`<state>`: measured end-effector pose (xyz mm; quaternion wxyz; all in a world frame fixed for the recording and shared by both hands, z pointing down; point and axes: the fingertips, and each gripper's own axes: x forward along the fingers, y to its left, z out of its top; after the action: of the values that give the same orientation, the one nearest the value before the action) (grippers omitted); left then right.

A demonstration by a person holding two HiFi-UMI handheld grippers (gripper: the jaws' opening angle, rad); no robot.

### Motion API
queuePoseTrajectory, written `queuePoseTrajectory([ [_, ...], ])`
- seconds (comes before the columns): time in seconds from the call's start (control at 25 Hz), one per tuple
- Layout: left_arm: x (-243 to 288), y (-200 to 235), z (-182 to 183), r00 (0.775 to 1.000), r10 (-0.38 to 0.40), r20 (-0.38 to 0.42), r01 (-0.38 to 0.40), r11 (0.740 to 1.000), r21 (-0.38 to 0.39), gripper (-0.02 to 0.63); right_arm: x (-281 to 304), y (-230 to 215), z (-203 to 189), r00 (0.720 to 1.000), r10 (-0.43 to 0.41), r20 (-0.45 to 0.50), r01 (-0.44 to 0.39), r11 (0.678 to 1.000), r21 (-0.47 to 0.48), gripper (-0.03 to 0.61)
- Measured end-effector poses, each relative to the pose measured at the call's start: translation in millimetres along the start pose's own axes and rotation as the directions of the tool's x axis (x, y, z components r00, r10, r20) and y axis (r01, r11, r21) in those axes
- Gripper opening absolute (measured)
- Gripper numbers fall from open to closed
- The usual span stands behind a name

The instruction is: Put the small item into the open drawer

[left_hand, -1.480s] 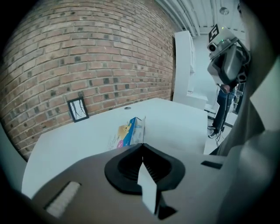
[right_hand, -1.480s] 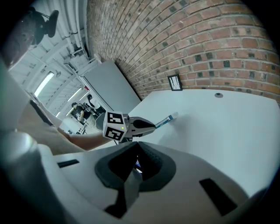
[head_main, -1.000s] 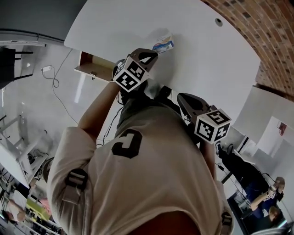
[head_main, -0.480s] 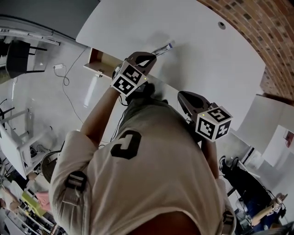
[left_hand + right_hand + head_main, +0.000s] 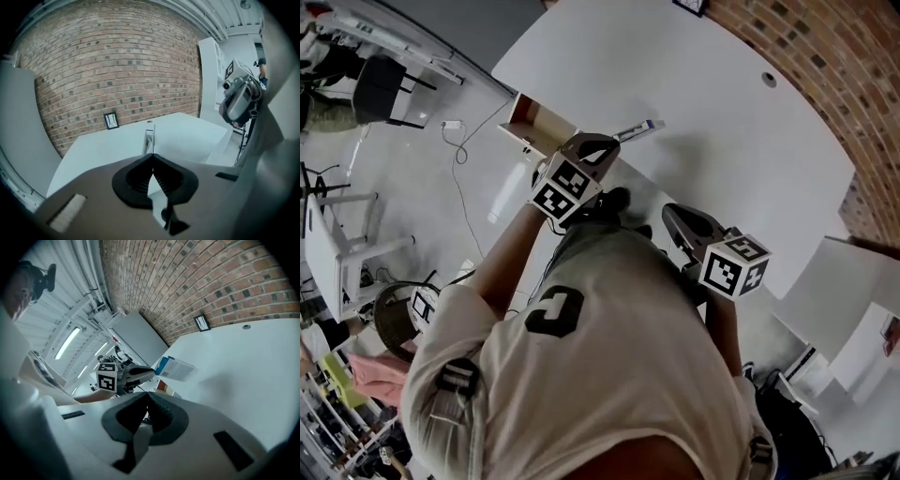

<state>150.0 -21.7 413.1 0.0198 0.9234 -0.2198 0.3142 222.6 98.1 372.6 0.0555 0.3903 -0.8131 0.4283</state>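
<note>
The small item is a flat white packet with a blue end [image 5: 637,128]. My left gripper [image 5: 607,143] is shut on it and holds it in the air over the white table's near edge [image 5: 675,187]. In the left gripper view the packet [image 5: 149,138] stands edge-on out of the shut jaws [image 5: 151,155]. The open wooden drawer [image 5: 536,122] hangs under the table's edge, just left of that gripper. My right gripper [image 5: 670,210] is shut and empty, lower right by the person's body. The right gripper view shows its own jaws [image 5: 147,395], the packet [image 5: 175,368] and the drawer [image 5: 164,386].
The white table [image 5: 722,103] runs up to a brick wall [image 5: 825,56]. It has a cable hole [image 5: 769,80] and a small framed picture [image 5: 111,120] at its far edge. Chairs, cables and desks stand on the floor at the left [image 5: 384,84].
The packet stays in my left gripper and has turned from nearly flat to edge-on. The gripper now sits closer to the drawer. The right gripper has barely moved.
</note>
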Motion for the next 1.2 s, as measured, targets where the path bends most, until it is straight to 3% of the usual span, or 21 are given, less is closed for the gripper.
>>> queuePoseTrajectory([
  [0.24, -45, -2, -24, 0.989, 0.143, -0.036, -0.146, 0.987, -0.072, 0.005, 18, 23, -16, 0.984, 0.141, -0.108, -0.149, 0.987, -0.062, 0.002],
  [0.56, -103, -1, -71, 0.965, 0.243, -0.1, -0.256, 0.956, -0.145, 0.005, 48, 61, -40, 0.941, 0.243, -0.234, -0.27, 0.959, -0.09, 0.002],
  [0.84, -134, 27, -102, 0.947, 0.298, -0.122, -0.318, 0.927, -0.2, 0.005, 74, 74, -34, 0.935, 0.236, -0.265, -0.272, 0.956, -0.111, 0.002],
  [1.2, -155, 97, -152, 0.953, 0.286, -0.103, -0.302, 0.923, -0.239, 0.005, 133, 97, -31, 0.952, 0.152, -0.265, -0.183, 0.978, -0.098, 0.002],
])
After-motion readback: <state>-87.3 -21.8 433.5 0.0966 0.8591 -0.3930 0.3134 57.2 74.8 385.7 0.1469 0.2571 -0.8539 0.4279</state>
